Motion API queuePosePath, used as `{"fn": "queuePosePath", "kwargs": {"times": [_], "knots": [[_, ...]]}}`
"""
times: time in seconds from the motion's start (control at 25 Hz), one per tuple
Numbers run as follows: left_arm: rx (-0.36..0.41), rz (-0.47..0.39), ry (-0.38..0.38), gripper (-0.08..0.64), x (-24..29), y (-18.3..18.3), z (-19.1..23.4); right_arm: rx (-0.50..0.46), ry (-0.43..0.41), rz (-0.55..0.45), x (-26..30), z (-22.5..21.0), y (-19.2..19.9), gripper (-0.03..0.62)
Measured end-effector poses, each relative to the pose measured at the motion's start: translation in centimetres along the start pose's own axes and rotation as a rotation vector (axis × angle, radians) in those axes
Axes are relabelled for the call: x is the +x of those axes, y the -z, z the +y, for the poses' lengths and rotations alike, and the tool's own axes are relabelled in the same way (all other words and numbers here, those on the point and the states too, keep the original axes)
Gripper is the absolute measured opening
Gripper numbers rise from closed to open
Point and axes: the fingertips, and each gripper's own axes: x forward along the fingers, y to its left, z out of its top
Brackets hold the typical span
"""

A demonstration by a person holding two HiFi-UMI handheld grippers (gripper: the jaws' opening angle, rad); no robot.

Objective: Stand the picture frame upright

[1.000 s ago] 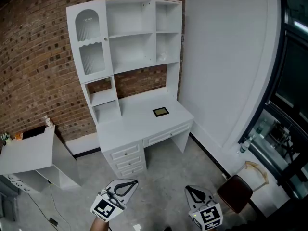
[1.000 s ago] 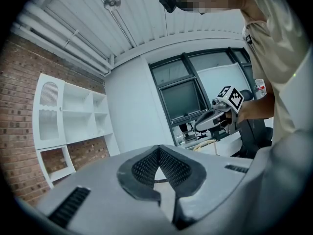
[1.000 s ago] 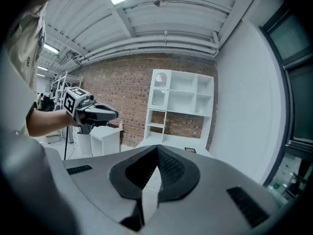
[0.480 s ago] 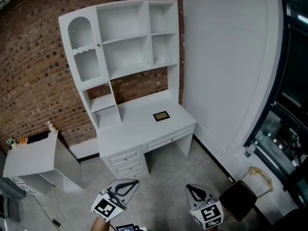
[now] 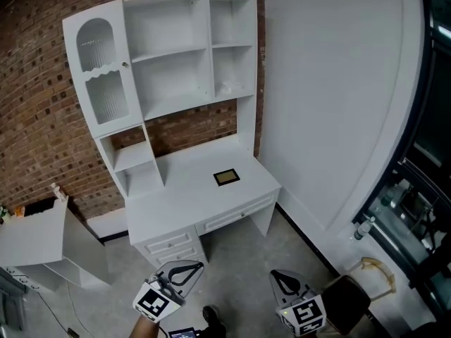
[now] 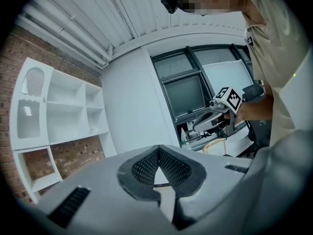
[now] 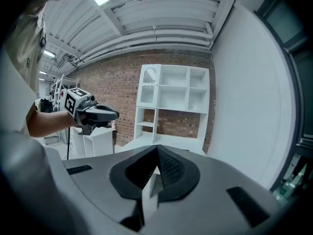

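Your left hand-held gripper [image 5: 184,272] sits low at the left of the head view. Its dark ribbed pads are closed tip to tip with nothing between them, and it points out over the grey concrete floor [image 5: 239,255].

Ahead of it and a little to the right stands the white wooden bench [image 5: 184,192], with drawers below and a tall shelf unit along its back edge. The small dark-framed rectangular picture frame [image 5: 226,177] lies flat, face up, on the right half of the bench top. It is about midway between the back and front edges, short of the right-hand edge, with bare surface all round it. Its longer sides run roughly along the bench's length, slightly skewed to the front edge.

Your right hand-held gripper [image 5: 285,282] is at the lower right, also pressed together and empty. From it the frame lies ahead and to the left.

So the frame sits between your two lines of reach and well apart from both, with open floor in between. In my judgement neither hand is clearly nearer. Whichever you use must open first, and it will likely do best coming in across the frame's short span.
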Motion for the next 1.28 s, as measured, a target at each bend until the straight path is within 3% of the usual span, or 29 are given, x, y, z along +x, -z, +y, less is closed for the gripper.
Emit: {"fn": "queuePosePath", "kwargs": {"times": [0.52, 0.72, 0.96, 1.28], "knots": [[-0.056, -0.011, 0.064, 0.006, 11.5, 6.8, 19.0, 0.018, 0.046, 0.046, 20.5, -8.7, -2.1, 0.003], [-0.104, -0.015, 0.075, 0.006, 13.8, 7.9, 23.9, 0.017, 0.060, 0.034, 26.0, -10.7, -3.8, 0.003], [-0.098, -0.029, 0.060, 0.006, 16.0, 8.3, 28.6, -0.009, 0.057, 0.022, 31.0, -13.5, -5.5, 0.003], [-0.063, 0.004, -0.005, 0.006, 20.7, 11.0, 34.4, 0.018, -0.024, 0.000, 39.1, -18.3, -5.5, 0.003]]}}
